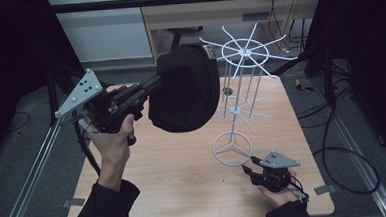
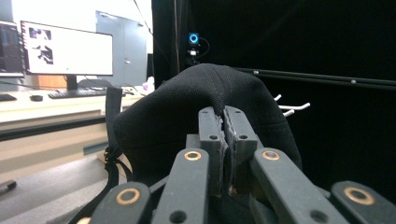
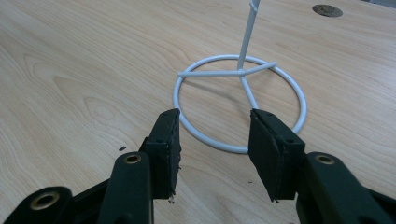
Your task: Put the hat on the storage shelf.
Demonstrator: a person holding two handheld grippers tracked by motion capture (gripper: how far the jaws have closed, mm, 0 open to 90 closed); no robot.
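The left gripper (image 1: 152, 85) is pinching a black cap (image 1: 185, 89) with its jaws pressed together on a fold of the fabric, holding it raised ahead of itself, just beside the top ring of the white wire rack (image 1: 239, 81). The cap is sagging from the pinch, so it is probably light and soft, likely to swing and to fold instead of keeping its shape; the stiffer edge or the strap would likely be a surer hold than loose crown cloth. The right gripper (image 1: 252, 171) is resting low with its jaws spread wide and holding nothing, just short of the rack's base ring (image 3: 240, 100). The left gripper view is showing the pinched fold (image 2: 224, 100) and a hanging strap (image 2: 112, 140) close up, while the high view is showing how the cap sits against the rack's prongs. The right gripper view is giving the base ring on the table (image 3: 70, 60) in detail.
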